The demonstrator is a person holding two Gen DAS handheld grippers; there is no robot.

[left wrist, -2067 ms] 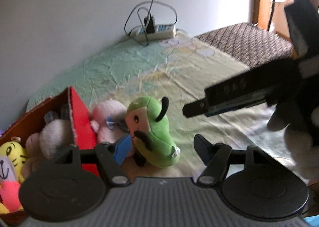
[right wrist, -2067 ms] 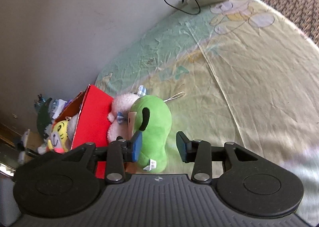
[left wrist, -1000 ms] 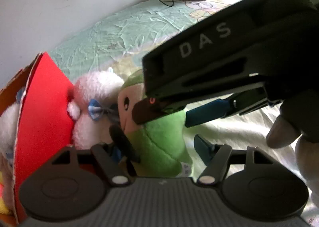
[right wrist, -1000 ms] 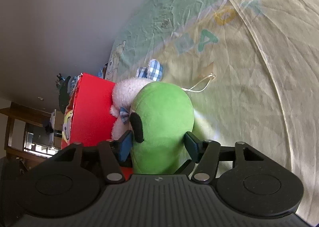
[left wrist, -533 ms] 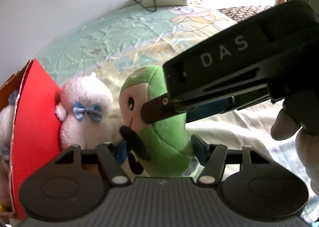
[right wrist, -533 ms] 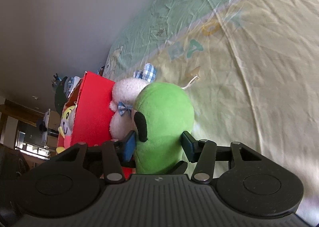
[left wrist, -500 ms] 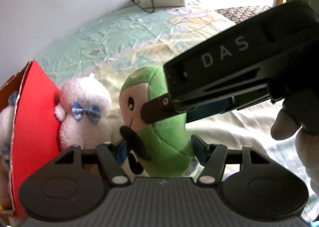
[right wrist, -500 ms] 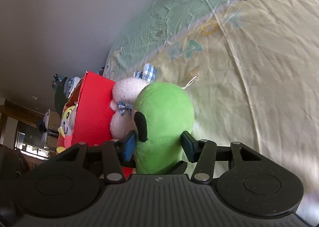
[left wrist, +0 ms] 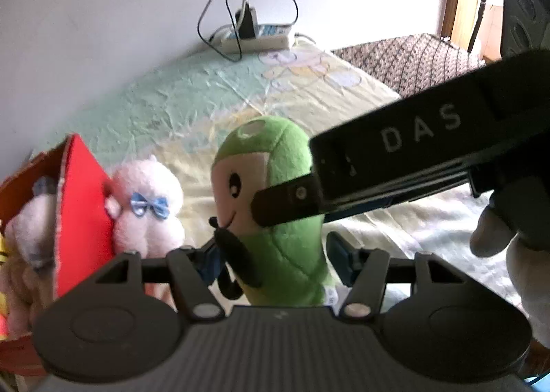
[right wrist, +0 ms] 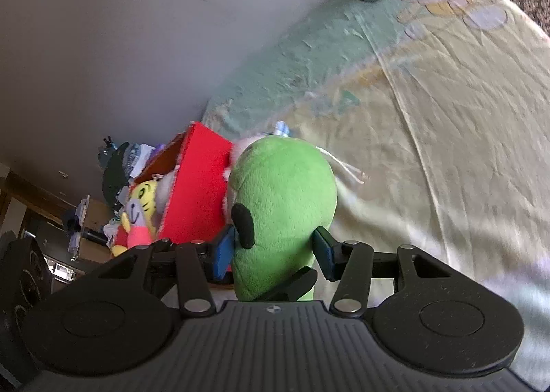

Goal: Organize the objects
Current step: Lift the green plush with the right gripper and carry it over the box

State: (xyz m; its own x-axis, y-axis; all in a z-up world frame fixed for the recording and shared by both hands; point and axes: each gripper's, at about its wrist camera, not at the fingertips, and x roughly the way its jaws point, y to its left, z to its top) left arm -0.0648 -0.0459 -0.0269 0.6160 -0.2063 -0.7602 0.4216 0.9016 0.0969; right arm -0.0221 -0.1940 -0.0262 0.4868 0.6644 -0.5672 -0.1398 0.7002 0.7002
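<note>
Both grippers are on the green plush toy (left wrist: 275, 206). Left gripper (left wrist: 275, 256) jaws are closing, blue pads pinching the lower body with the toy's black arm caught at the left pad. Right gripper (right wrist: 275, 249) is clamped across the toy from the back, pads dented into the pile on both sides.

Toy sits upright between the grippers, over the bed sheet (left wrist: 192, 96), just beside the red box (right wrist: 202, 185). I can't tell if its base touches the sheet (own gripper body hides it).

Handling, my read: light, soft, squashy. It will sag and twist in a pinch, so no risk of breakage but it can rotate or slip out on the fuzzy pile. Best hold is across the thick mid-body, not the arm or the tag at the bottom (left wrist: 330, 295).

Around it:
- white plush with blue bow (left wrist: 147, 203) leans against the red flap, just beside the green toy. It's between toy and box, so a low path would knock it.
- box already holds toys, a yellow tiger plush (right wrist: 144, 199) among them, so it looks fairly full.
- right gripper's arm crosses the left wrist view right at the toy's head, so the two grippers are crowded.
- power strip (left wrist: 256, 36) with cables at the far wall, well apart.
</note>
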